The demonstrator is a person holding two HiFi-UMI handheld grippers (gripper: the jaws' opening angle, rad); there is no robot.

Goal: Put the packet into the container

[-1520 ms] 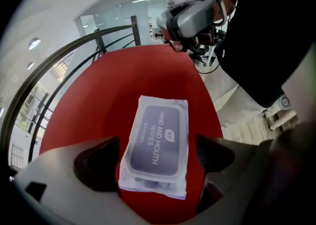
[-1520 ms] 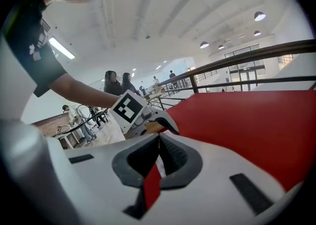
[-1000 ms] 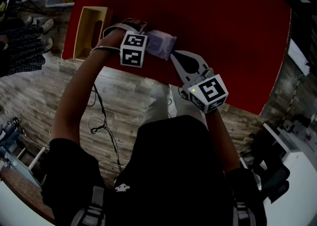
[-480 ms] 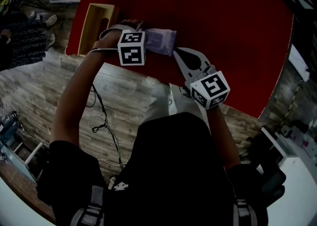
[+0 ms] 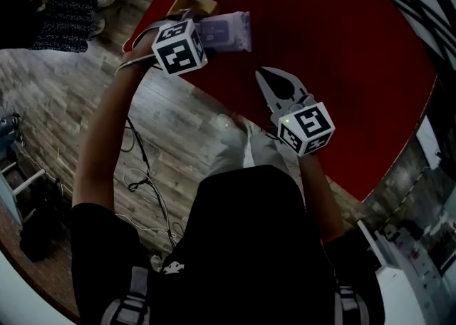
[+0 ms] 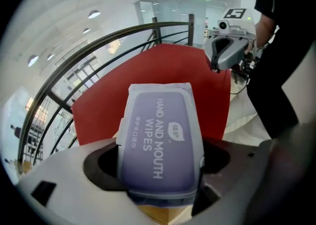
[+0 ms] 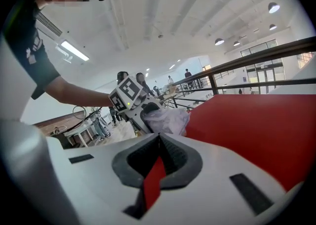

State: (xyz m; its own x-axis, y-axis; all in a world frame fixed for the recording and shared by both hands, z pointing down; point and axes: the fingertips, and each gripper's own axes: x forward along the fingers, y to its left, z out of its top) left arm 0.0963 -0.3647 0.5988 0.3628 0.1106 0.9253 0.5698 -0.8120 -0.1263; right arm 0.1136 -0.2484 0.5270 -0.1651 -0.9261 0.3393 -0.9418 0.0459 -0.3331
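The left claw has just closed on the packet and swung it up off the red worktop, closer to the wooden container (only the drop remains, I'd say). The right claw hangs pressed together, empty.

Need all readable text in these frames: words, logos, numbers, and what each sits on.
"HAND AND MOUTH WIPES": on the purple face of the packet, in the left gripper view.
The small logo badge and the line of small characters beside that text are too small to read.
The same packet's print in the head view is too small to read.
Black-and-white square patterns only, no words: left marker cube, right marker cube.
Nothing else is legible.
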